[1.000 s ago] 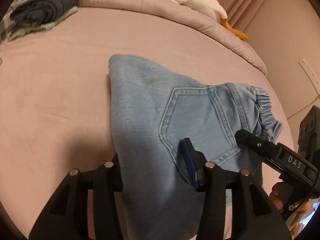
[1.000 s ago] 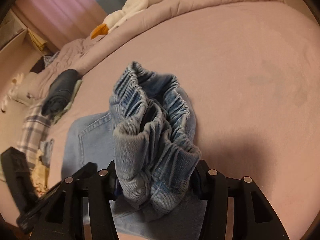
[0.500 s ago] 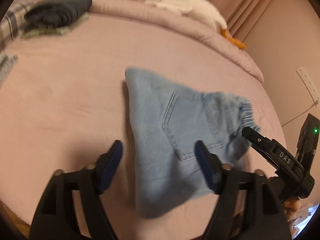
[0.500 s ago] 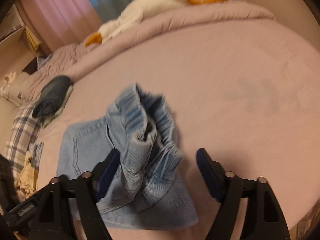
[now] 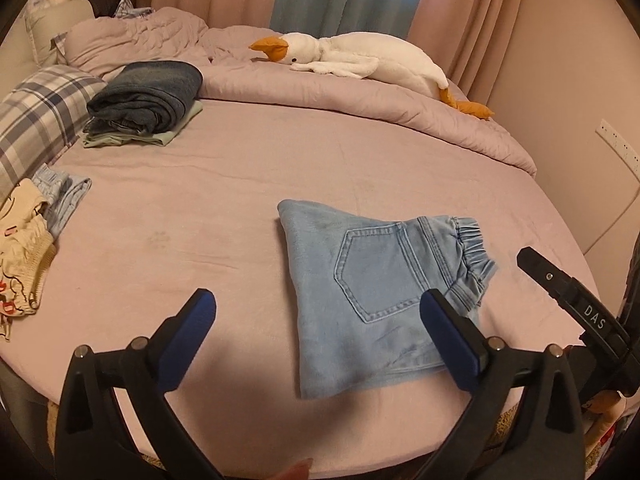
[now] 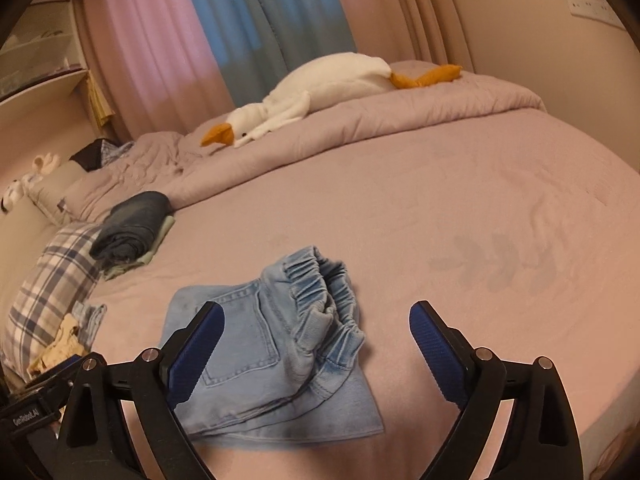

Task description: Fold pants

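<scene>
My left gripper (image 5: 316, 320) and right gripper (image 6: 316, 336) both hung spread, empty, above the folded light-blue denim pants (image 5: 376, 292) lying near the pink bed's (image 5: 240, 184) edge. Soft, floppy denim; I'd pinch its bulky elastic waistband (image 6: 324, 280).

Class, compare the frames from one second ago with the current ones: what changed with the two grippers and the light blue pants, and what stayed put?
Both grippers let go: the left gripper and right gripper opened and drew back from the folded pants, which lie free on the bed. The dark folded pile and plush goose stayed put.
</scene>
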Motion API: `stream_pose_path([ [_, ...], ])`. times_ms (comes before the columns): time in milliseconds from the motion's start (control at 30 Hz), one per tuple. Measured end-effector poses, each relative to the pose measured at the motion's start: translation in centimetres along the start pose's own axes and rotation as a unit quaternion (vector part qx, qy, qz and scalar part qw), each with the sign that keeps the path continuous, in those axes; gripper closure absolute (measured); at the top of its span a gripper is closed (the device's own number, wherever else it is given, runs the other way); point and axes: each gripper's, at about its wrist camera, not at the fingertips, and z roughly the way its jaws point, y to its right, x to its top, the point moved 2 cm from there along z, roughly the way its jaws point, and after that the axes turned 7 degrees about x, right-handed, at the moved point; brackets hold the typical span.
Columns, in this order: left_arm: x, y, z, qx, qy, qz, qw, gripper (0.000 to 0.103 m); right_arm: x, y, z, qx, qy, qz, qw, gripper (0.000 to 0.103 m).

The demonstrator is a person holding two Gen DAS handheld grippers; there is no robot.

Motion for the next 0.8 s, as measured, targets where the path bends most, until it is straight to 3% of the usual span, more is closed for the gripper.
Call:
stream_pose_path([
  [433, -0.8, 2.4, -0.3, -0.007, -0.008, 0.039, 0.9992, 0.001, -0.3, 0.3, -0.4, -0.007, 0.005, -0.002, 1.000, 0.009],
  [800, -1.0, 2.9, 0.2, -0.002, -0.017, 0.043, 0.9990, 0.001, -0.5, 1.4, -0.3, -0.020, 0.001, 0.007, 1.000, 0.009],
])
